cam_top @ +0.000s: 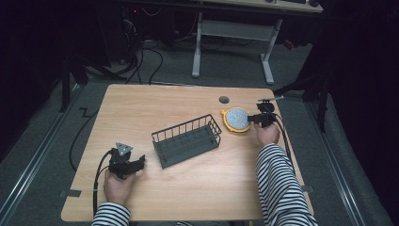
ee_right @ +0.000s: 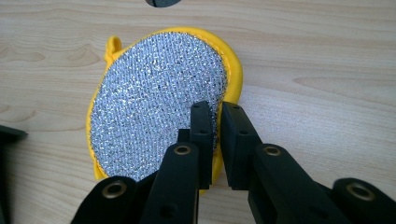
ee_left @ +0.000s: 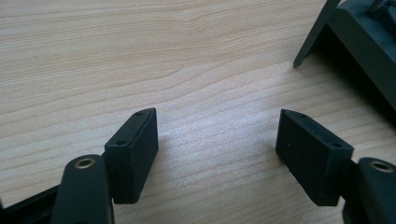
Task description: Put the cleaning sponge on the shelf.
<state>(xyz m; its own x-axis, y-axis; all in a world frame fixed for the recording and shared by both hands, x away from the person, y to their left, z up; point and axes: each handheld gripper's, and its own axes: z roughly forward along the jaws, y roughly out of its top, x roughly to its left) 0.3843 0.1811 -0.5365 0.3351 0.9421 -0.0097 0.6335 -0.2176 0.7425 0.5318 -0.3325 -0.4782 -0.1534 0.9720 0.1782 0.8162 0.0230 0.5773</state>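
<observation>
A round scrubbing pad (cam_top: 236, 119), silver mesh on top with a yellow rim, lies flat on the wooden worktop (cam_top: 188, 188) near its far right corner. A dark wire basket (cam_top: 187, 140) stands near the middle of the worktop, to the left of the pad and slightly nearer the person, its long side running left to right with a slight tilt. The right tool (ee_right: 216, 126) is at the pad's right edge; its two black jaws are nearly together and pinch the yellow rim, though how firm the hold is cannot be judged. The right hand (cam_top: 267, 134) is therefore far nearer the pad. The left tool (ee_left: 217, 140) rests low over bare wood near the basket's left end, jaws wide apart, holding nothing. A likely move carries the pad leftward to the basket.
</observation>
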